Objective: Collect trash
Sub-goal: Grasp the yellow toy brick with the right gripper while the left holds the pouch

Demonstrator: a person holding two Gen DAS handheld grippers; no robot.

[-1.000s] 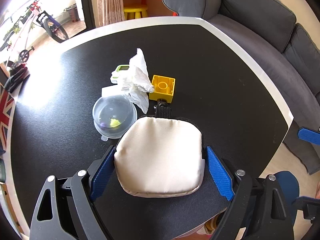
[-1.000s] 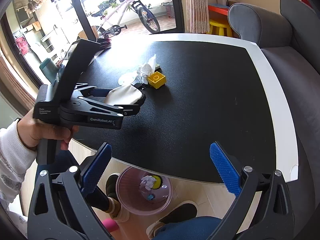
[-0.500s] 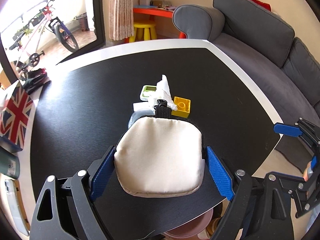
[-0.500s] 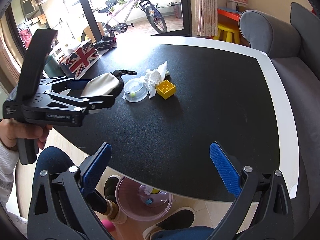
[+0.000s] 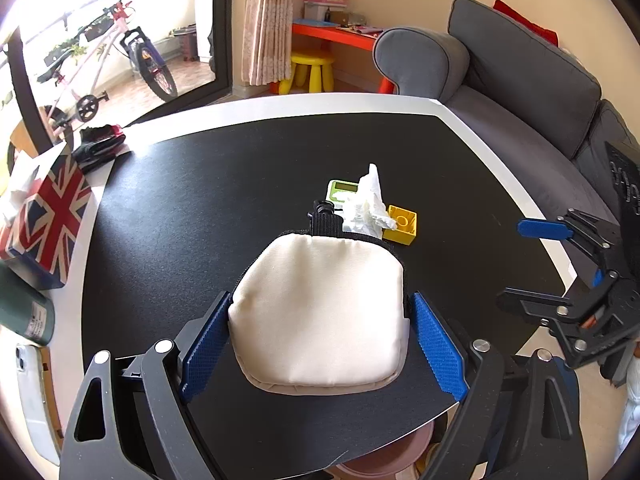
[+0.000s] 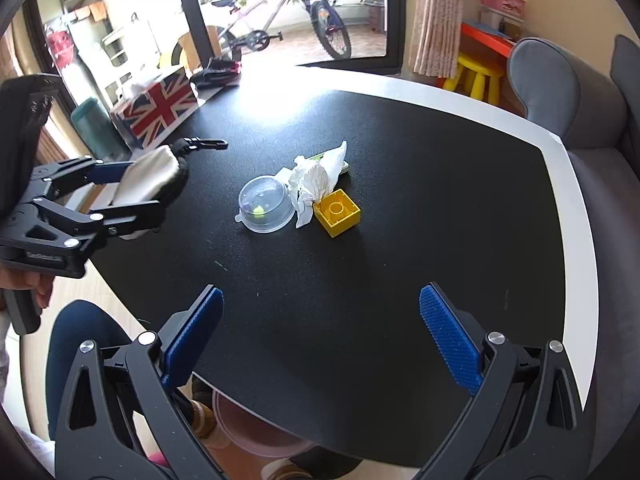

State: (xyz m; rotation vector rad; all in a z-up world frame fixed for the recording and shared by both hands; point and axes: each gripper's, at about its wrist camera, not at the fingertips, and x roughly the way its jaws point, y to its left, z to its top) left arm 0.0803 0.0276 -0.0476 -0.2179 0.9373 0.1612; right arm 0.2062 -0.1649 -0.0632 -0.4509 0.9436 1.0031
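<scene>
- The pink plastic bin point(image 6: 256, 436) sits mostly hidden under the black table point(image 6: 400, 240); contents unseen.
- Clear lidded plastic cup point(image 6: 265, 209) holds a yellow-green scrap.
- Left gripper point(image 5: 320, 340) clamps a cream fabric pouch point(image 5: 320, 312); right gripper point(image 6: 320, 340) jaws apart.

The setting was a home living room. A grey sofa point(image 5: 532, 92) and a bicycle point(image 6: 280, 12) indicated this — as did a yellow child's stool point(image 5: 312, 70).

No legible text or labels anywhere.
</scene>
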